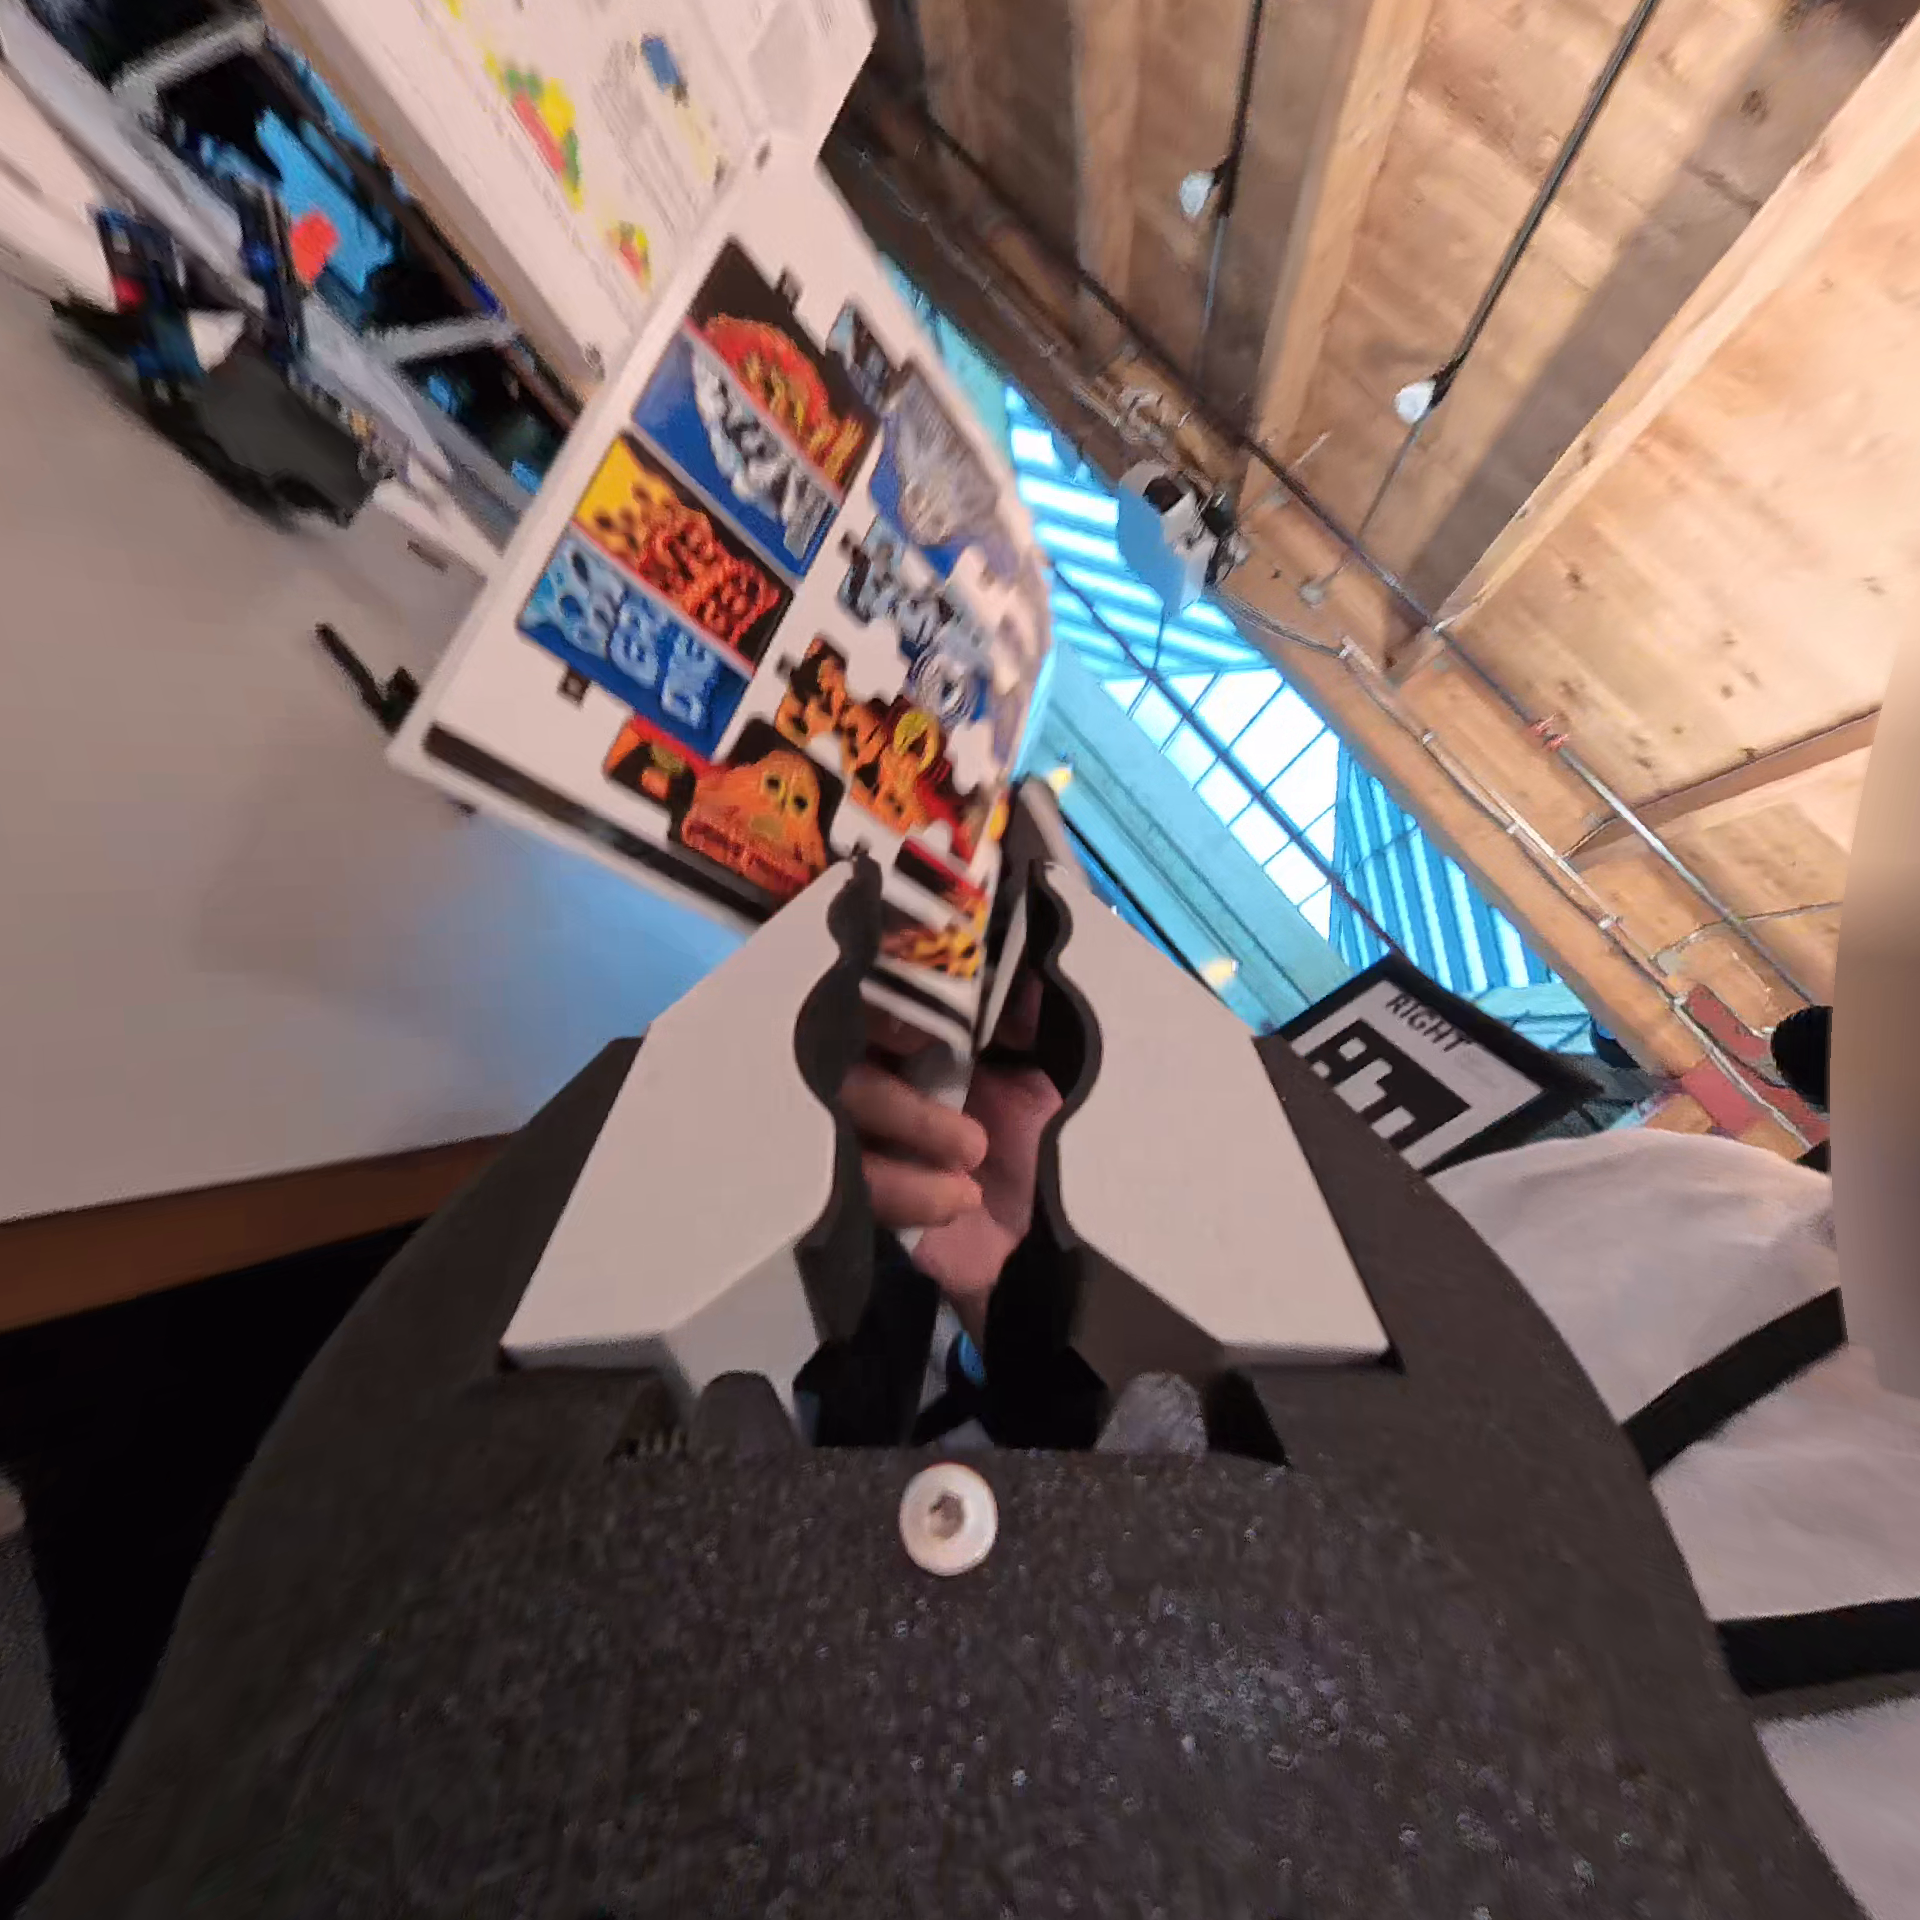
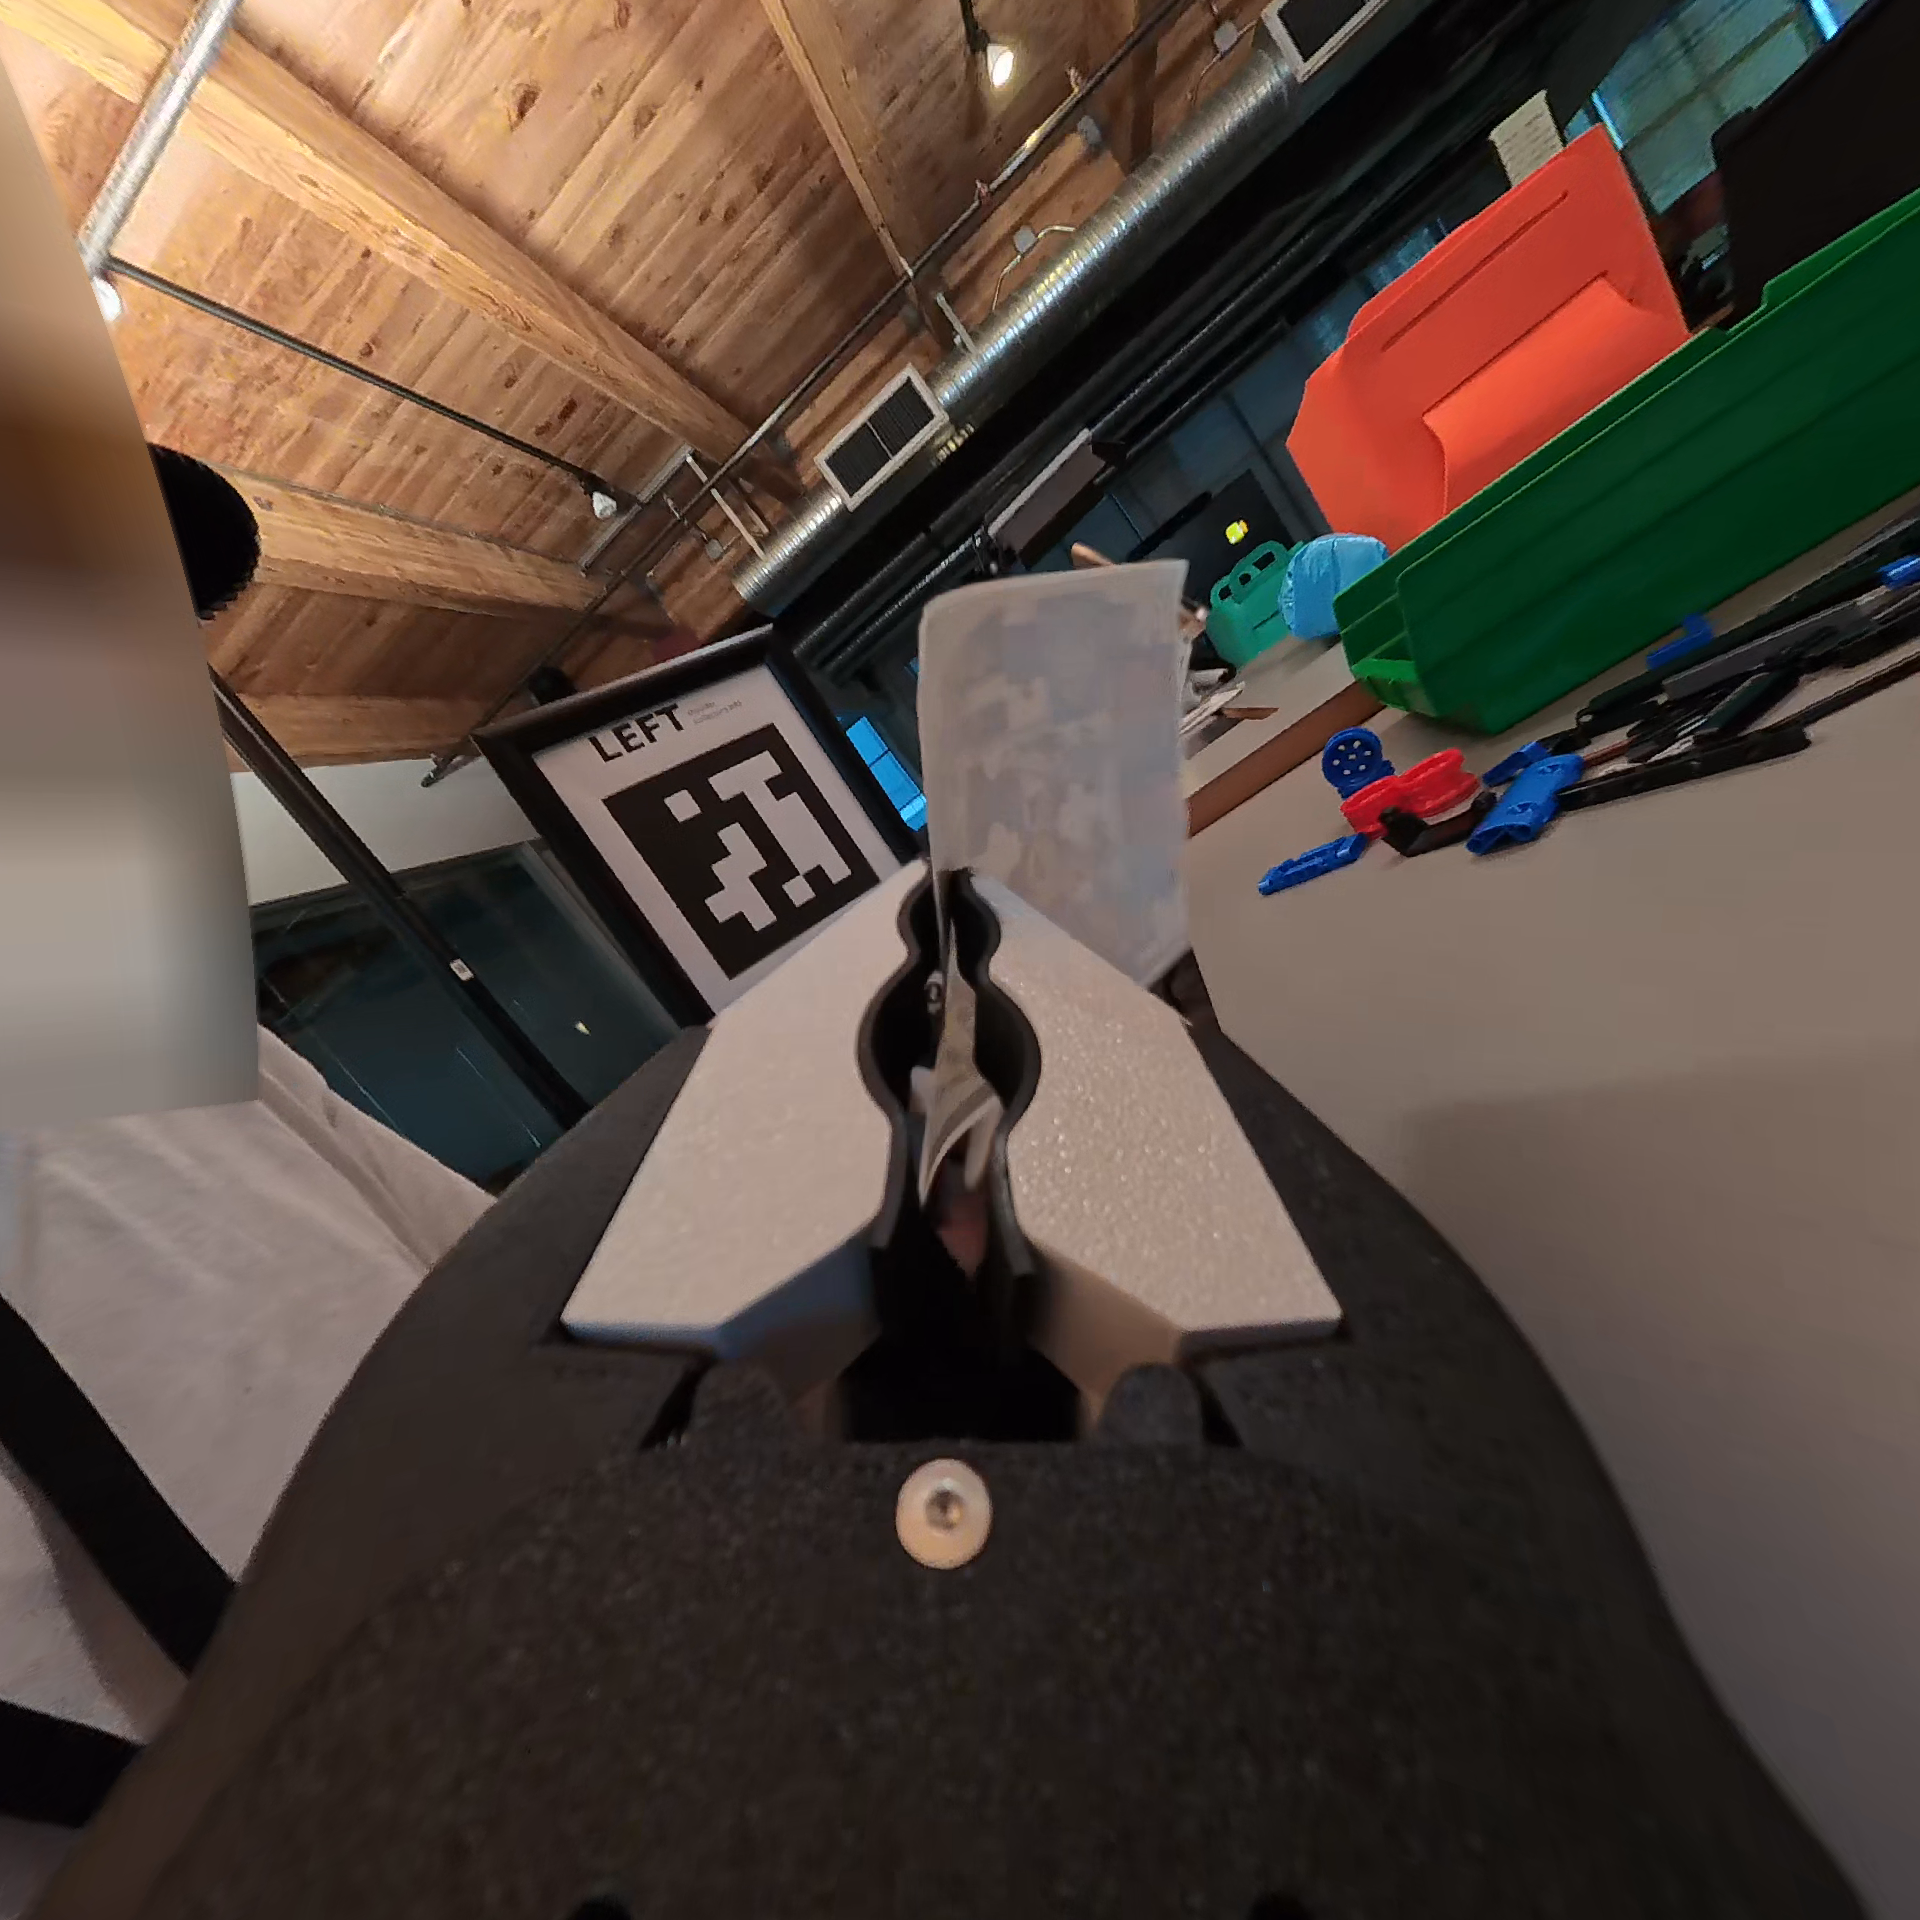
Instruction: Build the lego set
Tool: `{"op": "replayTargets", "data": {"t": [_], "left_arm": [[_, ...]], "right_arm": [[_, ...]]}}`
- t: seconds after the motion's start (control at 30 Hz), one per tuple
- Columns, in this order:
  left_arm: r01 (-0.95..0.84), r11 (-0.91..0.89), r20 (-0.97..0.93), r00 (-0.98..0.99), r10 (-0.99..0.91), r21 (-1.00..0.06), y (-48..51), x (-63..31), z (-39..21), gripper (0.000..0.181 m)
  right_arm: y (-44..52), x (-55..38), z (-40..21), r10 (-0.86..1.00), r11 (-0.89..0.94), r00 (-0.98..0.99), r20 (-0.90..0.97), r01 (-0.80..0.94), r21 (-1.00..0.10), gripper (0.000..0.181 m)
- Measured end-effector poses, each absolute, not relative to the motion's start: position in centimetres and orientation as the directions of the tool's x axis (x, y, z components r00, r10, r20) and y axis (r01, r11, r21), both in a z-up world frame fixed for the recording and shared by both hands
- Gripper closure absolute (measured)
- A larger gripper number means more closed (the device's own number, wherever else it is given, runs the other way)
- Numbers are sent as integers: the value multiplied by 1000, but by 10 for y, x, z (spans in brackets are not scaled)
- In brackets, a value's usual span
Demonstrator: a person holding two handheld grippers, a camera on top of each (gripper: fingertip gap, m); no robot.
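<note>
The sticker sheet [image 1: 748,582] is lifted off the table [image 1: 156,831] between both tools, probably to peel a decal — glossy white, crowded with orange, blue and yellow designs. The right gripper [image 2: 954,883] is pinched tight on its lower edge; the left gripper [image 1: 940,878] looks nearly closed around that edge — actual contact unclear

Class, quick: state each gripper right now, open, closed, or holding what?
Left gripper: closed on the sticker sheet.
Right gripper: closed on the same sheet, seen from its pale back.
</note>
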State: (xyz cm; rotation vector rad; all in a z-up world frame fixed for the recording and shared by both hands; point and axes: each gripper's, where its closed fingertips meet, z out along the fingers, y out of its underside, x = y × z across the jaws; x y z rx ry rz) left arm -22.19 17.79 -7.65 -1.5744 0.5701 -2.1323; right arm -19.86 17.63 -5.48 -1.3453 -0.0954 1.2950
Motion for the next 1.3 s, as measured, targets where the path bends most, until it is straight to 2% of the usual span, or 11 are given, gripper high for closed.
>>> {"op": "replayTargets", "data": {"t": [0.13,0.3,0.33,0.43,0.5,0.57,0.63,0.87,1.1,1.3], "left_arm": [[70,-817,796,-192,-574,-572,173,-223,-99,153],[98,-830,768,-335,-547,-549,160,-212,-71,148],[112,-822,757,-337,-559,-558,160,-210,-68,151],[155,-818,755,-321,-572,-554,172,-211,-63,177],[122,-816,743,-354,-567,-565,175,-216,-60,181],[33,-787,727,-360,-585,-616,174,-219,-61,181],[-41,-735,697,-359,-621,-677,173,-222,-61,181],[-317,-519,608,-383,-696,-794,165,-228,-71,181],[-362,-492,607,-373,-702,-792,165,-220,-76,181],[-346,-561,659,-366,-657,-752,170,-216,-80,181]], "right_arm": [[176,-183,-44,712,-244,374,-594,-662,-709,181],[177,-193,-52,712,-217,426,-558,-623,-752,181],[177,-197,-54,710,-220,439,-551,-605,-765,181],[175,-200,-58,710,-208,475,-519,-563,-800,181],[173,-202,-60,729,-239,471,-497,-506,-829,180],[167,-207,-64,767,-317,415,-489,-418,-851,171],[161,-209,-64,782,-410,325,-531,-373,-832,160],[148,-219,-73,727,-615,163,-667,-279,-738,161],[157,-220,-86,693,-624,220,-687,-294,-724,181],[159,-220,-84,679,-639,173,-714,-340,-690,181]]}}
